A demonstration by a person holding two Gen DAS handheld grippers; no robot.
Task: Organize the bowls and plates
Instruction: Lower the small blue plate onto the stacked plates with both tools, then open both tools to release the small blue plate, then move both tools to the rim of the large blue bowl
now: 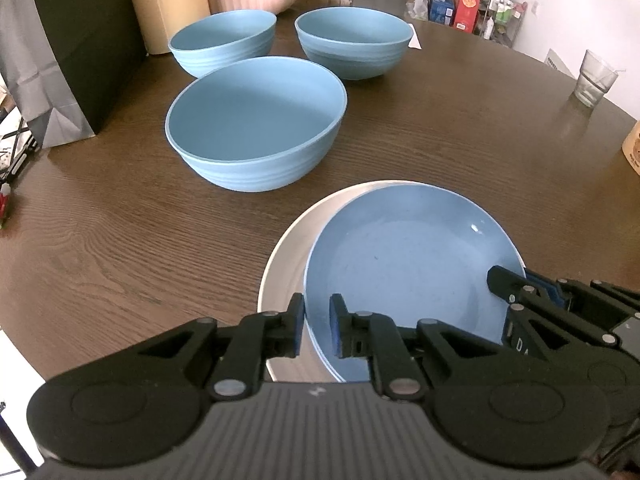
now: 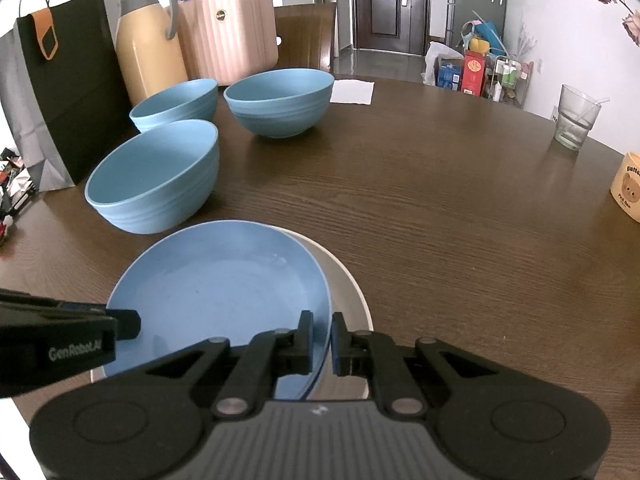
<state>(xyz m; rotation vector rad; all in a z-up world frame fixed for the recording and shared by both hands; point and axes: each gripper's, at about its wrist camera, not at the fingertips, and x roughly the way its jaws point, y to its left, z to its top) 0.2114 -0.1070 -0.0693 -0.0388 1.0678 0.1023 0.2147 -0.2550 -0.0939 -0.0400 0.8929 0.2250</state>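
Both claws pinch the rim of the blue plate (image 1: 408,264): the left gripper (image 1: 316,326) on its near left edge, the right gripper (image 2: 322,340) on its near right edge, jaws nearly together with the thin rim between the blue pads. Smooth and glossy, the round shallow plate lies atop a larger white plate (image 1: 286,256), shifted off centre so that a pale crescent shows. Both plates sit at the near edge of a round table (image 1: 440,120) of dark brown wood grain.

At far left stands a black-and-grey paper bag (image 2: 60,92) with a tan leather tab, then a beige jug (image 2: 148,48) with a grey handle, and behind it a ribbed pink case (image 2: 228,28). Three matte blue bowls (image 1: 256,120), round with ridged bands on their outer walls, stand upright and apart beyond the plates, one nearer, two behind. A white napkin (image 2: 352,91) lies flat behind them. At right stand a clear glass (image 2: 576,120) with a straw and a tan cup (image 2: 628,184) printed with a bear.
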